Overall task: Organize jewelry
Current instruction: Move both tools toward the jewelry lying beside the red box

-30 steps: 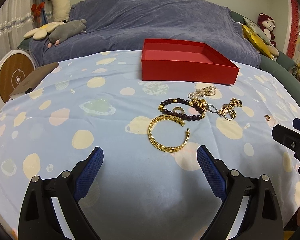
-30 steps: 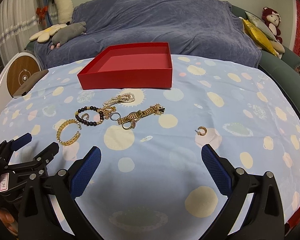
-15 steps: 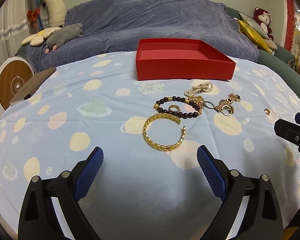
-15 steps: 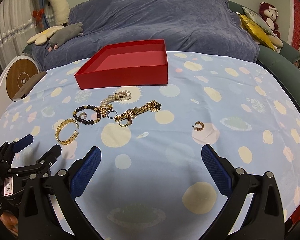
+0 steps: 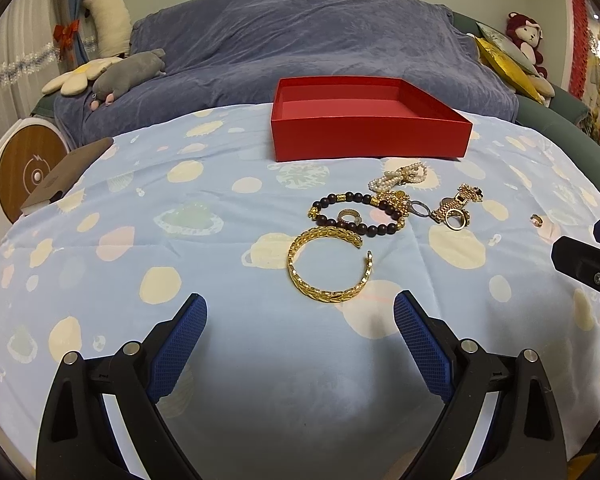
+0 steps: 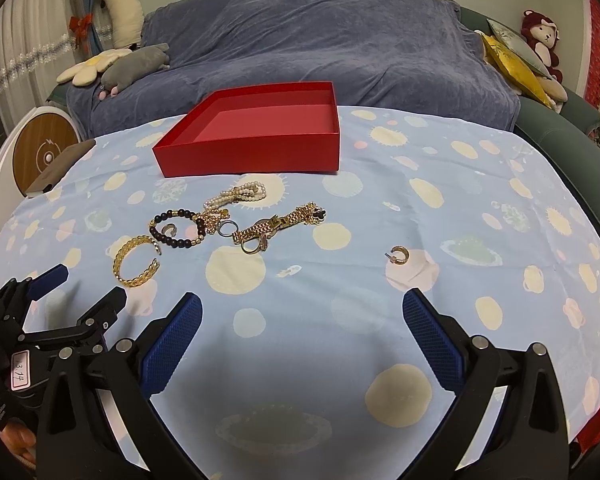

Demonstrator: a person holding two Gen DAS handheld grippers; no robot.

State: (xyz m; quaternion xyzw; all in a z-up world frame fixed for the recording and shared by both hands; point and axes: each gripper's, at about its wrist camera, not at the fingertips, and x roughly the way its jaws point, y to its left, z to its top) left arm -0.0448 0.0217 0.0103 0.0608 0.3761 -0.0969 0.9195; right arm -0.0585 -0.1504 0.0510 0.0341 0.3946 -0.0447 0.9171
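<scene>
An empty red box (image 5: 370, 120) (image 6: 256, 136) stands at the back of the table. In front of it lie a gold cuff bracelet (image 5: 327, 263) (image 6: 136, 261), a dark bead bracelet (image 5: 358, 212) (image 6: 176, 227), a pearl strand (image 5: 400, 174) (image 6: 238, 196), a gold watch with rings (image 5: 456, 208) (image 6: 278, 226) and a small gold earring (image 5: 537, 220) (image 6: 398, 255). My left gripper (image 5: 300, 328) (image 6: 74, 286) is open and empty, just short of the gold cuff. My right gripper (image 6: 302, 328) is open and empty, short of the earring.
The table wears a light blue spotted cloth (image 5: 180, 240). A brown notebook (image 5: 66, 174) lies at its left edge. Behind stand a blue-covered sofa (image 5: 320, 40) with plush toys (image 5: 128, 70) and a round white device (image 5: 28, 168).
Both grippers have drifted a little; the box and the jewelry sit slightly higher and more centred in the views. Nothing has been picked up or moved.
</scene>
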